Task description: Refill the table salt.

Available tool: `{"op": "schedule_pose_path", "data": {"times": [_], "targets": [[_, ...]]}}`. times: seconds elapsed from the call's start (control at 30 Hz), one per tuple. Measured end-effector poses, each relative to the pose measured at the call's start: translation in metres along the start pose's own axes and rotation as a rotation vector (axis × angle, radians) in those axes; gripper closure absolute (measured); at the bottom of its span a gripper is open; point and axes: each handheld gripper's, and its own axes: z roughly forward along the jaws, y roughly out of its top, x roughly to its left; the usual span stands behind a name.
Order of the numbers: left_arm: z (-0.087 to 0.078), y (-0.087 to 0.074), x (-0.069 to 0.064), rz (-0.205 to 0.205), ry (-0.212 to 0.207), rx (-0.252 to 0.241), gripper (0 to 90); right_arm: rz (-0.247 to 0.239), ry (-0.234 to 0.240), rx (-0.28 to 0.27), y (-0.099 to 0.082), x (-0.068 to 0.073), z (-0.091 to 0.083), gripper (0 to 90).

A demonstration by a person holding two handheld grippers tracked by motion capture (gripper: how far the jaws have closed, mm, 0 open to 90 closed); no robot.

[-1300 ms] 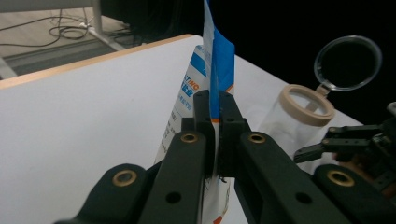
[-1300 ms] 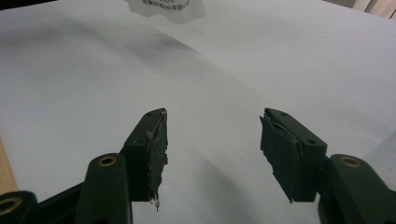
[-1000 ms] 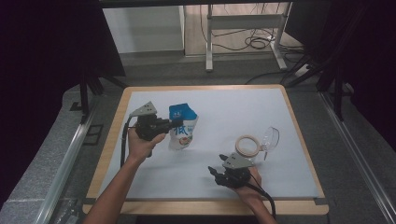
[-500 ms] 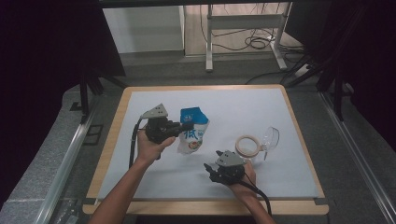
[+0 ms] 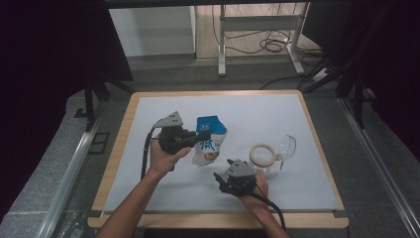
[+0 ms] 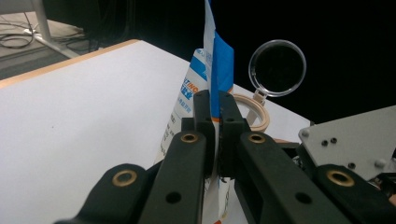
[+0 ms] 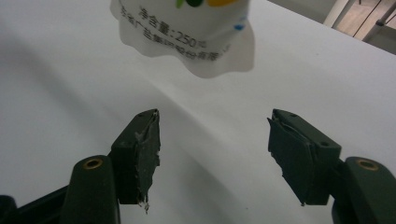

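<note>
A blue and white pouch (image 5: 210, 141) hangs above the white table top (image 5: 307, 183), held by its top edge. My left gripper (image 5: 201, 136) is shut on that edge; in the left gripper view the two jaws press on the blue seam of the pouch (image 6: 211, 88). My right gripper (image 5: 222, 179) sits lower, near the front of the table, jaws apart with nothing between them. In the right gripper view the pouch's white bottom (image 7: 187, 37) hangs just ahead of my right gripper (image 7: 214, 130), apart from the pads.
A clear jar with a tan rim (image 5: 262, 154) and its hinged clear lid (image 5: 287, 147) stands right of the pouch. The jar's rim (image 6: 250, 109) and round lid (image 6: 277, 67) lie behind the pouch in the left gripper view. A wooden frame (image 5: 119, 144) borders the table.
My left gripper has carried the pouch to the right, toward the jar. My right gripper has drawn back from the jar toward the left and front.
</note>
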Motion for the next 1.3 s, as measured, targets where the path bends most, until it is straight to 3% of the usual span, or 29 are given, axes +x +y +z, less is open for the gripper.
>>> {"op": "schedule_pose_path", "data": {"times": [0.1, 0.4, 0.53, 0.7, 0.9, 1.1, 1.3], "targets": [[0.0, 0.001, -0.003, 0.002, -0.005, -0.003, 90.0, -0.007, -0.015, 0.004, 0.0, 0.002, 0.003, 34.8], [0.002, -0.001, -0.008, -0.006, -0.028, 0.002, 90.0, 0.052, -0.041, -0.012, 0.002, 0.003, 0.01, 35.3], [0.004, -0.001, -0.012, -0.002, -0.037, 0.006, 90.0, 0.05, -0.07, -0.018, 0.002, 0.004, 0.013, 35.3], [0.006, 0.0, -0.015, 0.0, -0.052, 0.011, 90.0, 0.061, -0.068, -0.035, 0.003, 0.005, 0.015, 35.3], [0.011, 0.001, -0.019, -0.009, -0.073, 0.014, 90.0, 0.037, -0.078, -0.064, 0.004, 0.004, 0.016, 35.4], [0.017, 0.005, -0.02, -0.005, -0.074, 0.028, 90.0, 0.019, -0.049, -0.075, 0.004, 0.006, 0.014, 42.6], [0.025, 0.009, -0.021, -0.004, -0.077, 0.036, 90.0, 0.045, -0.025, -0.081, 0.002, 0.005, 0.011, 44.2]]}}
